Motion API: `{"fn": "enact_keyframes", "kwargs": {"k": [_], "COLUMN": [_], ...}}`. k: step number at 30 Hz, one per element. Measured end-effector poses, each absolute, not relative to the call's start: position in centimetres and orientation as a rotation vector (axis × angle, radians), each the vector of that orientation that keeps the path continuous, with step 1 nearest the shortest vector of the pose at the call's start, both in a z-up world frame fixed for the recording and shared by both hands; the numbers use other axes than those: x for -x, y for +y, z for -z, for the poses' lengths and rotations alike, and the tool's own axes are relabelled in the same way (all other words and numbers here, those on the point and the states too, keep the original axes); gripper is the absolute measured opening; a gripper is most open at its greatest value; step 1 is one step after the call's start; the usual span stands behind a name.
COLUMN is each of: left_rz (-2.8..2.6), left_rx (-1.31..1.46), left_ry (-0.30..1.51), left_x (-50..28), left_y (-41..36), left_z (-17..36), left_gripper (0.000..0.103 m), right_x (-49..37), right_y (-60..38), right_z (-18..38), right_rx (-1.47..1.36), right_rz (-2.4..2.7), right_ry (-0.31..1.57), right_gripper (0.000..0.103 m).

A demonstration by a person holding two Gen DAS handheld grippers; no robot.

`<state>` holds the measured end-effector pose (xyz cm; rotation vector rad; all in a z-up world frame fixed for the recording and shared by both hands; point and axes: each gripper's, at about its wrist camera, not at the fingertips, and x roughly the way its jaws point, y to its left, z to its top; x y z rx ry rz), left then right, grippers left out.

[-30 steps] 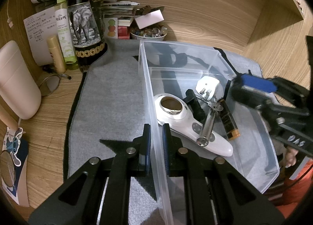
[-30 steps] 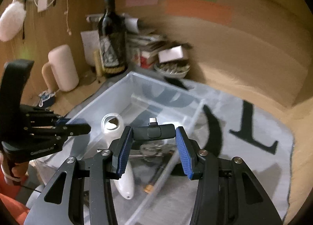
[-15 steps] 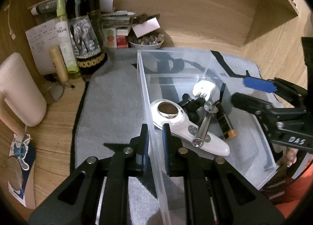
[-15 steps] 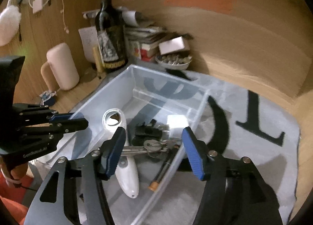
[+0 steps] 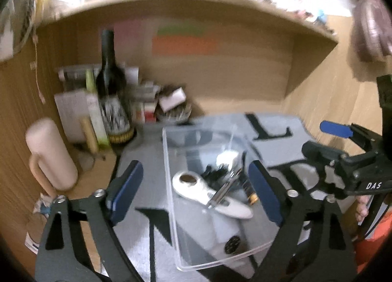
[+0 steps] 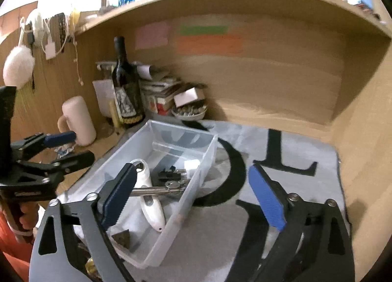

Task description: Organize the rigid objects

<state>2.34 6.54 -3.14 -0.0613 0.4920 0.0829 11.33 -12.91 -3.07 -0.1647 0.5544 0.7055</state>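
A clear plastic bin [image 5: 169, 179] [image 6: 205, 159] sits on a grey mat with black letters [image 6: 281, 149]. Inside lie a white handheld device [image 5: 196, 186] [image 6: 149, 198], a metal tool [image 5: 224, 190] [image 6: 156, 190], a white plug [image 5: 226, 155], a small black adapter [image 6: 169, 173] and a dark tube with an orange end [image 5: 252, 195]. My left gripper [image 5: 196, 191] is open and empty, raised above and behind the bin. My right gripper [image 6: 193, 198] is open and empty, raised over the bin's right wall. Each gripper shows in the other's view, the left [image 6: 66, 147] and the right [image 5: 325, 137].
At the back left stand a wine bottle [image 6: 126, 86], a cream mug [image 6: 78, 120], a green-capped tube [image 5: 94, 108], stacked booklets and a bowl of small items [image 6: 188, 110]. Wooden walls enclose the desk at the back and right, under a shelf.
My left gripper let go of the bin's wall, opened wide and pulled up and back. My right gripper dropped the black adapter into the bin, opened wider and drew back.
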Motion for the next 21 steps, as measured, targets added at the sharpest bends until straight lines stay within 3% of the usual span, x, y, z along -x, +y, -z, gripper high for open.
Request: {"fn": "enact_keyframes", "kwargs": {"k": [5, 21], "left_rz": [-0.074, -0.037], "left_rx": [0.036, 0.078], "left_ry": [0.362, 0.256], "left_x": [0.0, 3.0], "left_y": [4.7, 2.9], "left_z": [1.2, -0.4], "left_gripper": [0.101, 0.102], "right_x": [-9.3, -5.2], "right_y": [-15.1, -17.9], "right_z": [1.3, -1.2], "right_rx": [0.124, 0.102], "right_rz": [-0.660, -0.610], "right_ry": [0.469, 0.324], "right_gripper": [0.103, 0.103]}}
